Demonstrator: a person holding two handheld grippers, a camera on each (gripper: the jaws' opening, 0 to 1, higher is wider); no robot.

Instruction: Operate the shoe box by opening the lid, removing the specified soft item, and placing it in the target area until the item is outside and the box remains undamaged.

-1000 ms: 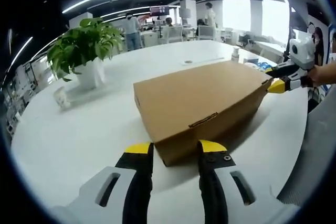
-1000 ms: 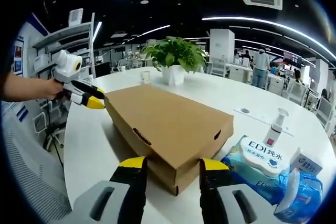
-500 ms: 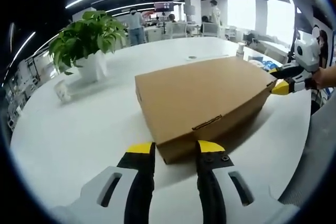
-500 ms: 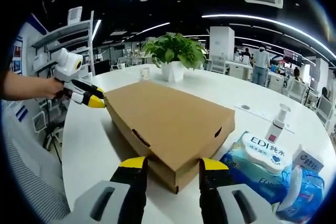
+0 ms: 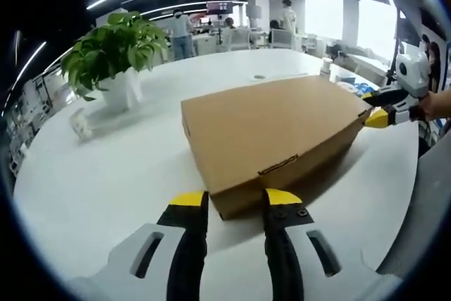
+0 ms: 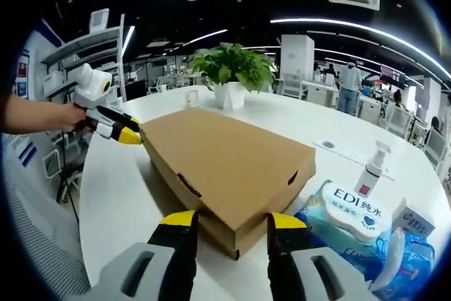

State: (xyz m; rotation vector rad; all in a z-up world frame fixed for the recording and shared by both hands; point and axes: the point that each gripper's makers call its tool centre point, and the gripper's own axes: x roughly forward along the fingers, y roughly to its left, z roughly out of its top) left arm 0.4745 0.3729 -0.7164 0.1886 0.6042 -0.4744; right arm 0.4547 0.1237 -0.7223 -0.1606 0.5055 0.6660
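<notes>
The brown cardboard shoe box (image 5: 271, 132) lies closed and flat on the white round table (image 5: 106, 174), its lid down. In the left gripper view the left gripper (image 5: 232, 202) sits at 6 o'clock, its 2 yellow-tipped jaws apart and straddling the box's near corner, just beside it; whether they touch the cardboard is unclear. The right gripper (image 5: 377, 109) meets the far corner at 3 o'clock, held by a hand (image 5: 437, 102).

In the right gripper view the jaws stand apart on either side of the opposite corner at 6 o'clock. A potted plant (image 6: 231, 72) stands at 12 o'clock beyond the box, a wet-wipes pack (image 6: 352, 209) and a spray bottle (image 6: 371, 167) at 4 o'clock
</notes>
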